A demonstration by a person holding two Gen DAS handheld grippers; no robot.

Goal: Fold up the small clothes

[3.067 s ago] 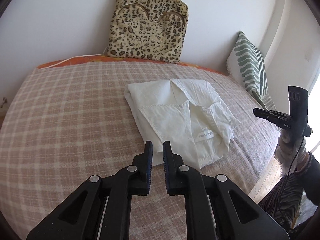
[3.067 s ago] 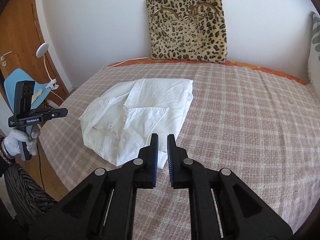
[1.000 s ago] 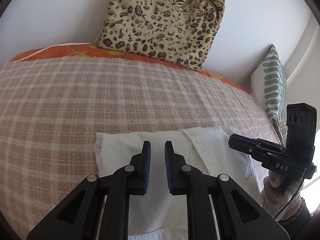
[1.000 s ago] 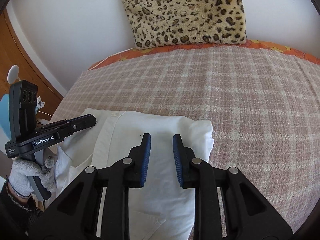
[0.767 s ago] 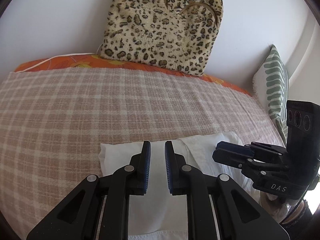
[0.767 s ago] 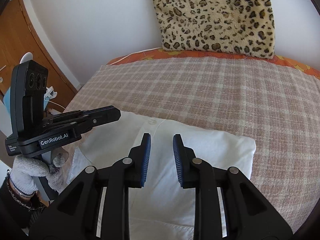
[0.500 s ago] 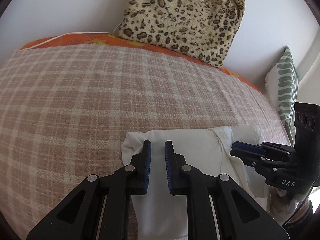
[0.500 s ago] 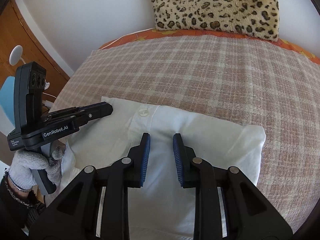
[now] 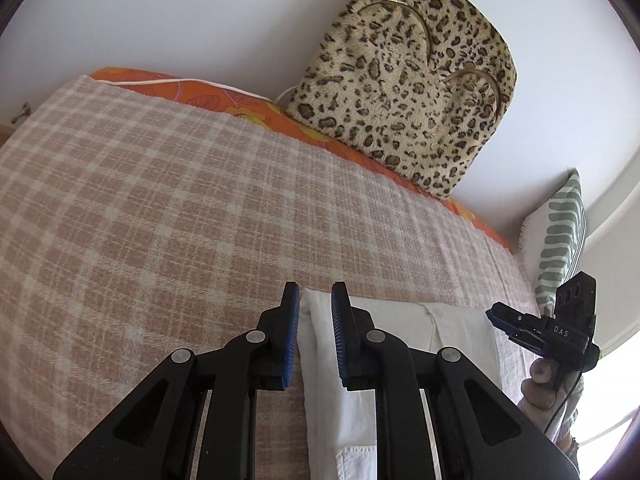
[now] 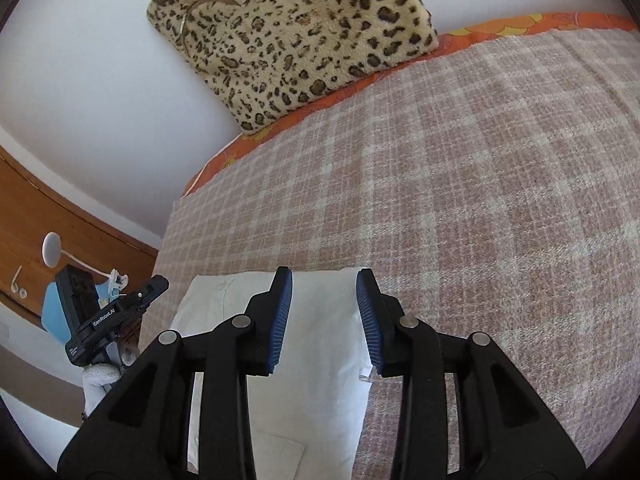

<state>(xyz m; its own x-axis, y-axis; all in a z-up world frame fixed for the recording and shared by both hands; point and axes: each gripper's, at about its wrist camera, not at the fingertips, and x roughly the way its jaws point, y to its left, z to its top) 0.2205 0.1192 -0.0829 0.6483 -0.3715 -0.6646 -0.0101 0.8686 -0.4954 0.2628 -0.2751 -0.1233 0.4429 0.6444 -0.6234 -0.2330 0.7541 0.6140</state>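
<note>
From my left wrist camera, my left gripper [image 9: 314,312] hangs over the left far corner of the folded white shirt [image 9: 400,344]. Its jaws are opening now, with a narrow gap; the shirt's left edge shows in this gap, but the pads do not press it. The shirt lies flat on the checked blanket [image 9: 160,200], at the near side of the bed. To the right, my right gripper [image 9: 494,314] is seen from the side, beside the shirt's right end, held by a gloved hand [image 9: 540,384]. A leopard cushion [image 9: 408,92] leans on the wall, and a striped pillow [image 9: 560,240] stands at the right.

From my right wrist camera, my right gripper [image 10: 324,284] is over the right far corner of the white shirt [image 10: 320,360]. Its jaws are opening and stand clearly apart; the cloth lies between them, not pinched. My left gripper [image 10: 160,280] is at the left, beside the shirt's other end. The leopard cushion [image 10: 288,32] is at the top.
</note>
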